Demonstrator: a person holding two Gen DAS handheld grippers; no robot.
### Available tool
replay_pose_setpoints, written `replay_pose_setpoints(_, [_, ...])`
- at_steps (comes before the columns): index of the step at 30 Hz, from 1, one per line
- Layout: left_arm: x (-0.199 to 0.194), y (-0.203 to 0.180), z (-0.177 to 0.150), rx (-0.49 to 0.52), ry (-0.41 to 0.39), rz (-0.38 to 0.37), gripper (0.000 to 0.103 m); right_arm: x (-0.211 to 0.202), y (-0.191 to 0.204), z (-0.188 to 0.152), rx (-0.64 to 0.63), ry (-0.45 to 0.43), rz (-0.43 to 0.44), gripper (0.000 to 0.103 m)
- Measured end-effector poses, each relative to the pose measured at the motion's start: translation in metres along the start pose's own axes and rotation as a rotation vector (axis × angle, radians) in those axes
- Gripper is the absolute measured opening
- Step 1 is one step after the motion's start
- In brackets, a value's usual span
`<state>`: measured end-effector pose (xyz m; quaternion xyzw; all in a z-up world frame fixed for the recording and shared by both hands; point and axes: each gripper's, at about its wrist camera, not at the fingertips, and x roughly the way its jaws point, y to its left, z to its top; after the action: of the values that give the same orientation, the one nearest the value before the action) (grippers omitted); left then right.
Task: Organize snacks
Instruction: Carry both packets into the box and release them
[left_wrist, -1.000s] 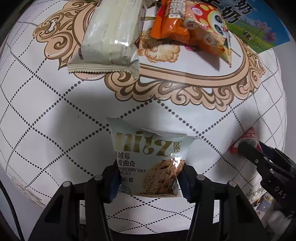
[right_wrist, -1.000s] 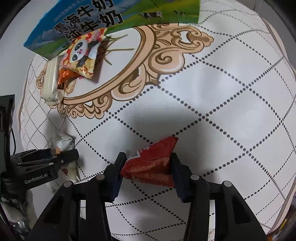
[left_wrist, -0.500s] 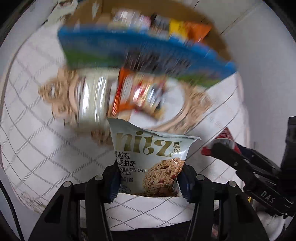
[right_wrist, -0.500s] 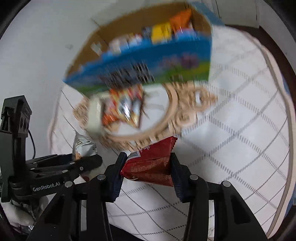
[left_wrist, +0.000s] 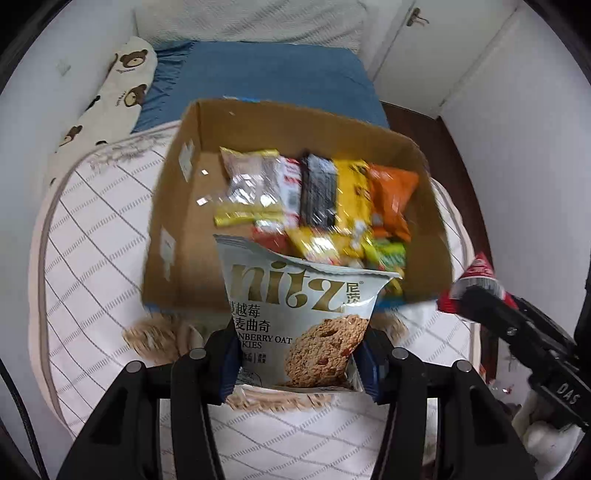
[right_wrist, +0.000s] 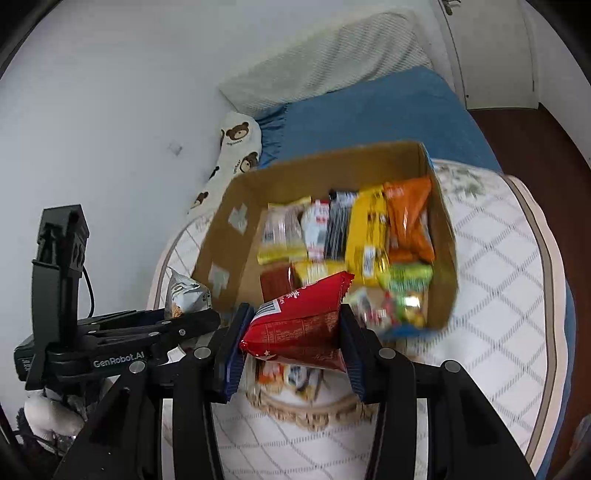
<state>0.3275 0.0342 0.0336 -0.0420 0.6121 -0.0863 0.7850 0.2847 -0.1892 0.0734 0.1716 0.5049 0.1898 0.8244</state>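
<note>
Two tools, each loaded: left tool (left_wrist: 297, 363) pinches cookie packet (left_wrist: 299, 317); right tool (right_wrist: 291, 345) pinches red snack bag (right_wrist: 299, 325). Both packets off surface, at 6 o'clock of cardboard box (left_wrist: 177, 206), which holds mixed snacks. Box sits on quilted white surface (left_wrist: 85, 258). Blue bed (left_wrist: 258, 77) at 12 o'clock, bear-print pillow (left_wrist: 110, 96) at 10 o'clock, white walls (right_wrist: 110, 92) around.

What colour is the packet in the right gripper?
Red, with white print on the snack packet; clearest in the right wrist view.
</note>
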Motion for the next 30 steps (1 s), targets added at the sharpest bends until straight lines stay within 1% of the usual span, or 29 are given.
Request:
replay_pose_setpoints(2, [0.011,0.013,0.01,-0.01,0.013,0.031,0.05,0.012,0.0,0.02,-0.012,0.011,0.011,0.048])
replay_pose_setpoints(3, [0.018,0.019,0.017,-0.018,0.022,0.053,0.05,0.018,0.002,0.024,-0.018,0.017,0.014,0.048])
replay_pose_setpoints(4, [0.029,0.025,0.023,-0.026,0.035,0.074,0.05,0.028,0.003,0.036,-0.023,0.028,0.024,0.048])
replay_pose_setpoints(7, [0.052,0.04,0.034,-0.05,0.077,0.123,0.05,0.057,0.007,0.059,-0.036,0.063,0.039,0.048])
replay_pose_setpoints(11, [0.074,0.057,0.041,-0.081,0.126,0.154,0.05,0.098,0.014,0.08,-0.055,0.122,0.055,0.049])
replay_pose_setpoints(13, [0.087,0.066,0.043,-0.112,0.163,0.166,0.051,0.119,0.016,0.087,-0.055,0.16,0.063,0.053])
replay_pose_setpoints(14, [0.09,0.068,0.044,-0.124,0.176,0.164,0.052,0.126,0.016,0.089,-0.055,0.172,0.053,0.066])
replay_pose_setpoints(15, [0.095,0.072,0.044,-0.137,0.189,0.16,0.055,0.138,0.016,0.092,-0.064,0.191,0.022,0.091])
replay_pose_setpoints(16, [0.101,0.076,0.045,-0.151,0.204,0.159,0.058,0.146,0.015,0.094,-0.071,0.197,-0.003,0.098])
replay_pose_setpoints(17, [0.103,0.077,0.045,-0.157,0.208,0.159,0.059,0.149,0.014,0.093,-0.071,0.2,-0.013,0.099])
replay_pose_setpoints(18, [0.104,0.078,0.045,-0.16,0.204,0.155,0.067,0.152,0.012,0.093,-0.065,0.208,-0.021,0.099])
replay_pose_setpoints(19, [0.104,0.078,0.045,-0.161,0.195,0.154,0.07,0.155,0.009,0.092,-0.055,0.215,-0.032,0.099])
replay_pose_setpoints(20, [0.103,0.077,0.045,-0.163,0.183,0.149,0.07,0.155,0.007,0.091,-0.054,0.216,-0.048,0.099])
replay_pose_setpoints(25, [0.094,0.07,0.044,-0.148,0.127,0.181,0.073,0.141,-0.005,0.083,-0.05,0.195,-0.162,0.099])
replay_pose_setpoints(29, [0.085,0.064,0.043,-0.128,0.083,0.182,0.073,0.125,-0.017,0.07,-0.036,0.18,-0.26,0.099])
replay_pose_setpoints(30, [0.083,0.061,0.042,-0.117,0.071,0.186,0.073,0.122,-0.019,0.067,-0.03,0.176,-0.271,0.099])
